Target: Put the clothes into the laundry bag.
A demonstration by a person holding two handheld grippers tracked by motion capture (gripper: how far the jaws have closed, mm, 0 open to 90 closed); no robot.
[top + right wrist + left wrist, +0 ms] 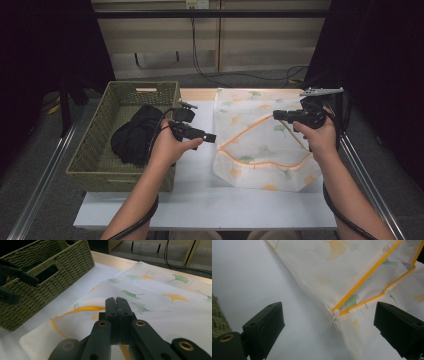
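A white mesh laundry bag (260, 150) printed with ginkgo leaves lies on the right half of the table, its mouth edged by an orange zipper band (250, 162). My right gripper (276, 115) (116, 301) is shut on the upper zipper edge and holds it lifted, so the mouth gapes. My left gripper (210, 136) (329, 312) hovers just left of the bag with its jaws wide open. The white zipper pull (335, 315) lies between them, touching neither jaw.
A green woven basket (90, 150) (50, 277) stands at the table's left with a black garment (135, 135) inside. The white table top (200, 200) lies bare in front of the bag. Metal rails run along both sides of the table.
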